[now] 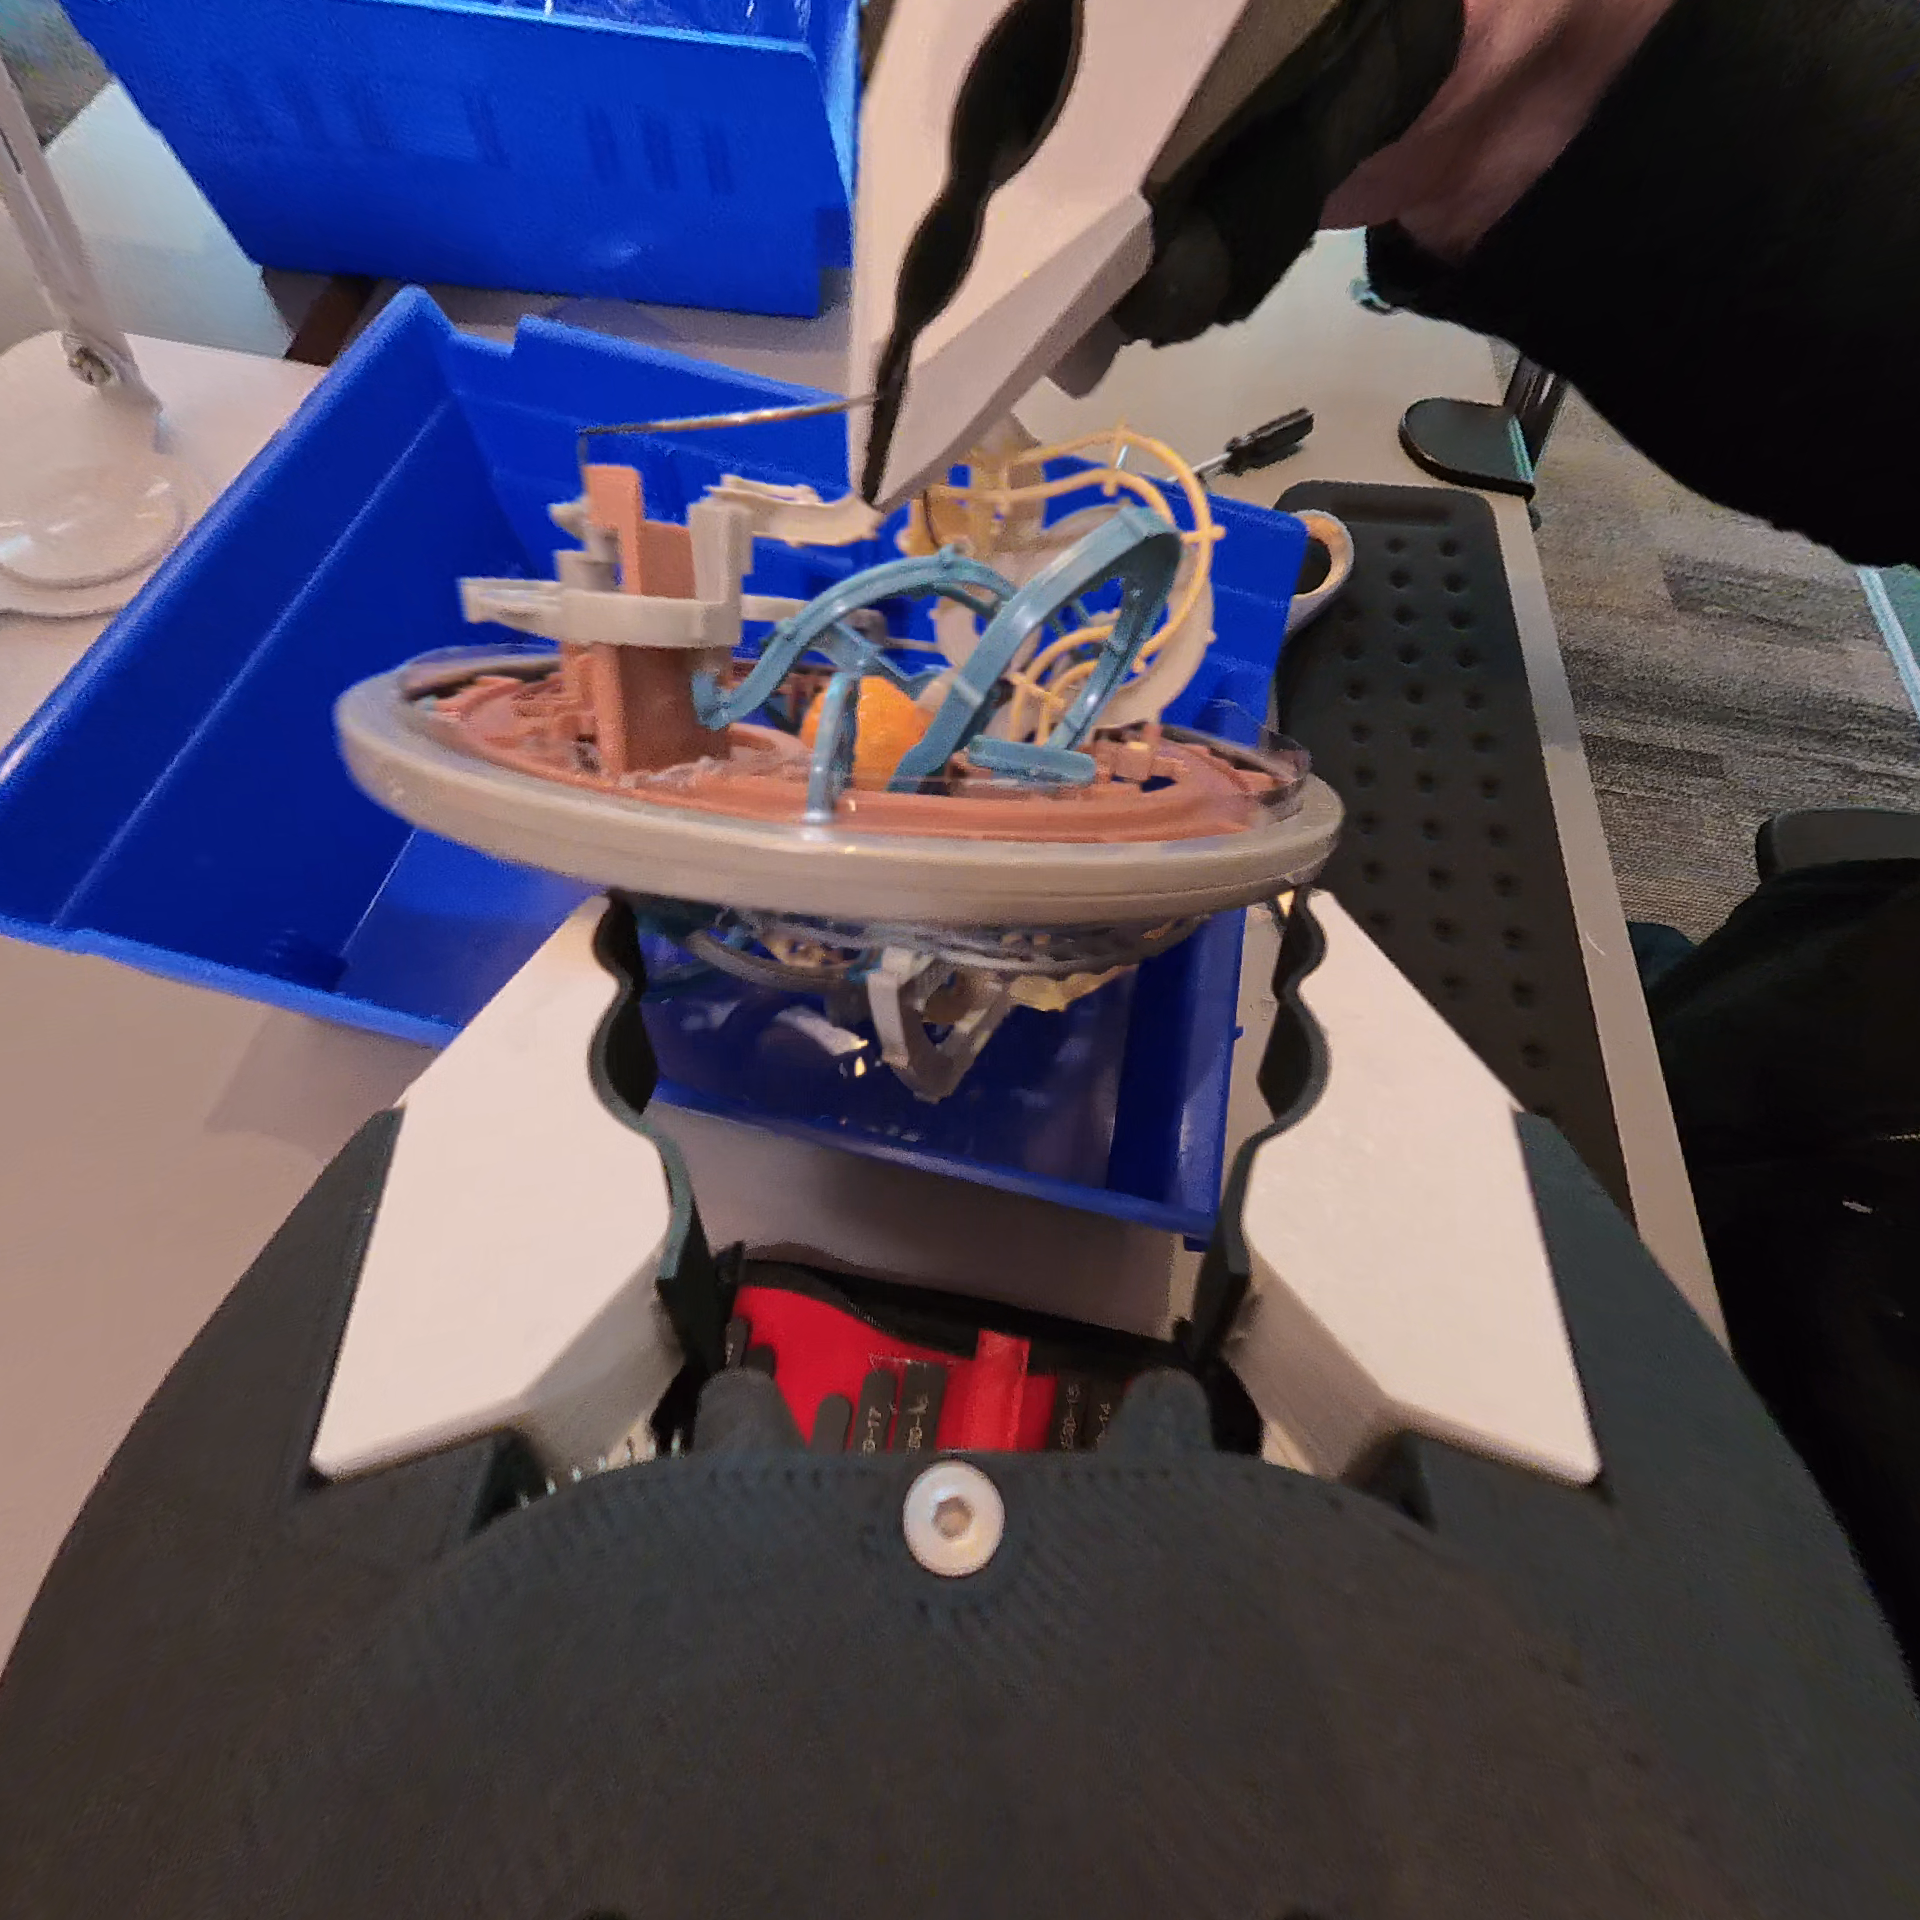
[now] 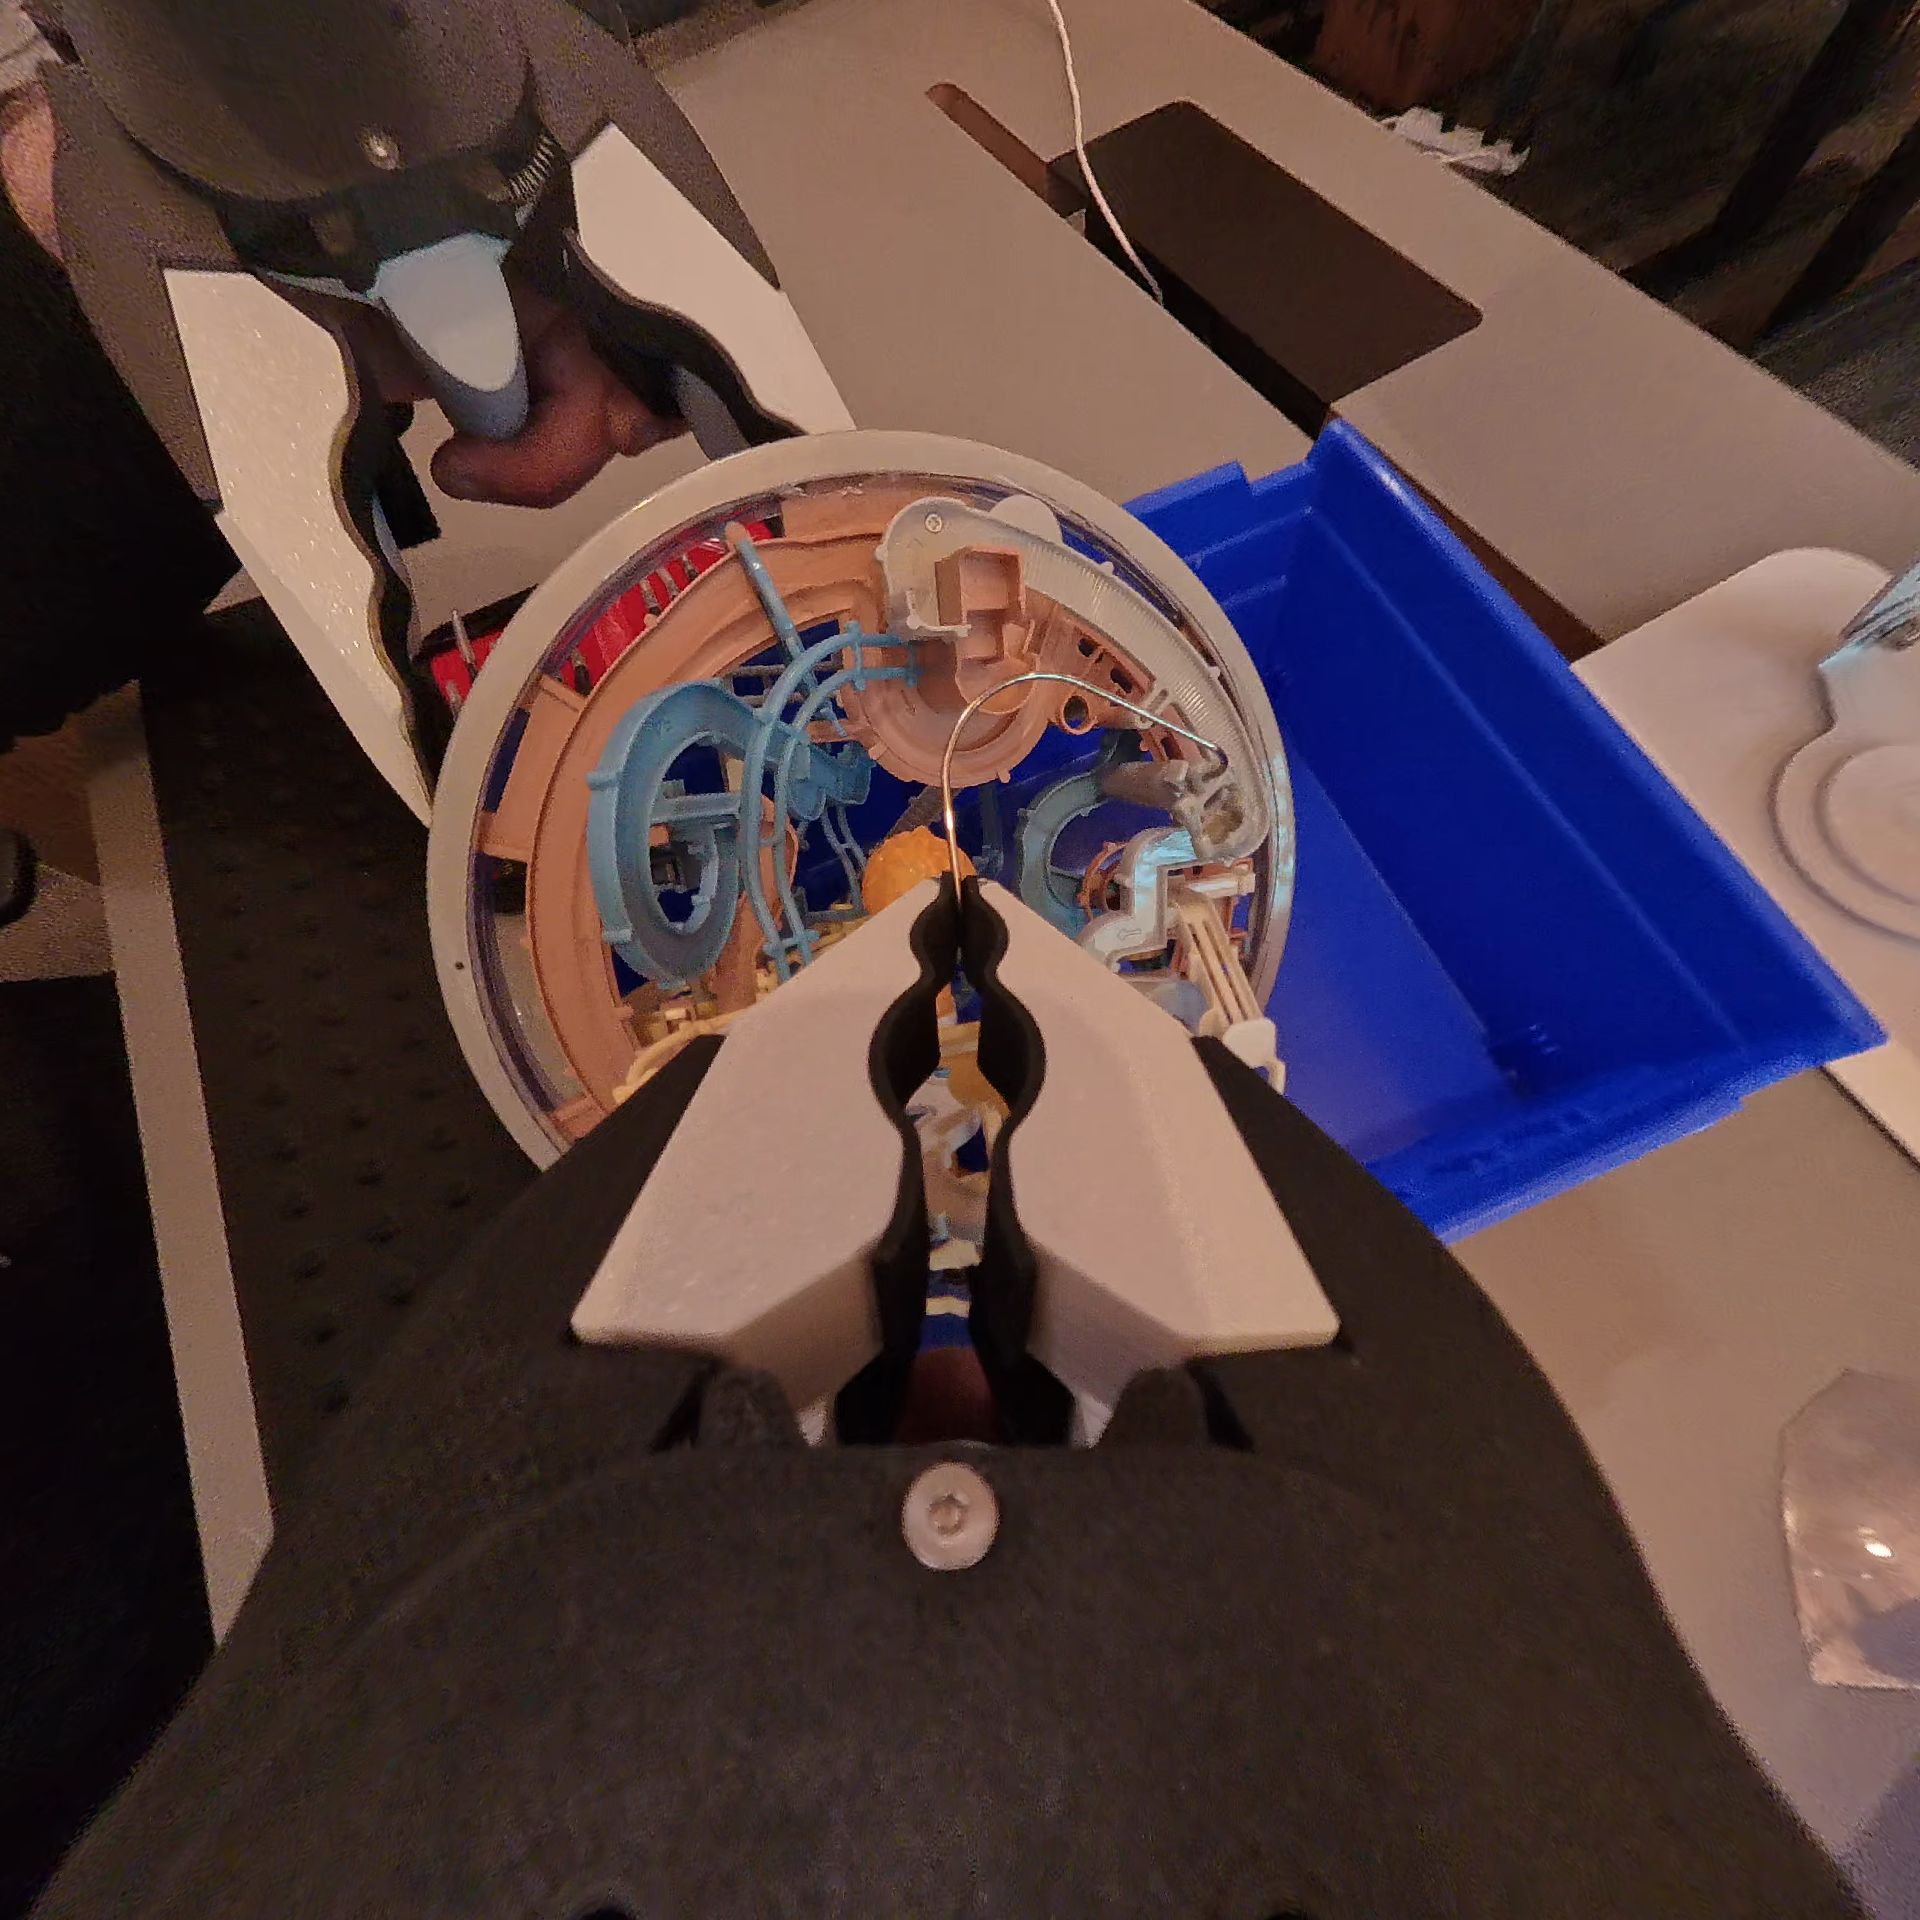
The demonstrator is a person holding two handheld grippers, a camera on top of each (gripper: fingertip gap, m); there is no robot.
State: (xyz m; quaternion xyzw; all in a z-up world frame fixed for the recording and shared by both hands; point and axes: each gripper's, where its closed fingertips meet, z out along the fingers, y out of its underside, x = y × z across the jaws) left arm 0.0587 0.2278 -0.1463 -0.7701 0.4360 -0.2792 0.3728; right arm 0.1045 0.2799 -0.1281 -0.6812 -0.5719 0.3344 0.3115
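Note:
A round maze toy with a grey ring (image 1: 831,862), clear domes and blue, tan and yellow tracks hangs tilted over a blue bin (image 1: 208,779). My left gripper (image 1: 956,920) is wide open, with one fingertip on each side of the toy's lower dome, just under the ring. My right gripper (image 2: 958,894) is shut on a thin bent metal wire (image 2: 961,748) that arcs over to a grey piece at the toy's edge (image 2: 457,831). The left wrist view shows the right gripper (image 1: 878,483) above the toy, pinching the wire (image 1: 717,421). The left gripper's fingers (image 2: 281,416) show behind the toy.
A second blue bin (image 1: 468,135) stands at the back. A white lamp base (image 1: 73,499) is at the left and a black perforated mat (image 1: 1434,727) at the right. A red tool case (image 1: 883,1382) lies below my left jaws. A clear plastic piece (image 2: 1849,1538) lies on the table. About 9 cm separates my left fingertips from my right. The left tips stand about 15 cm off the red tool case (image 1: 883,1382).

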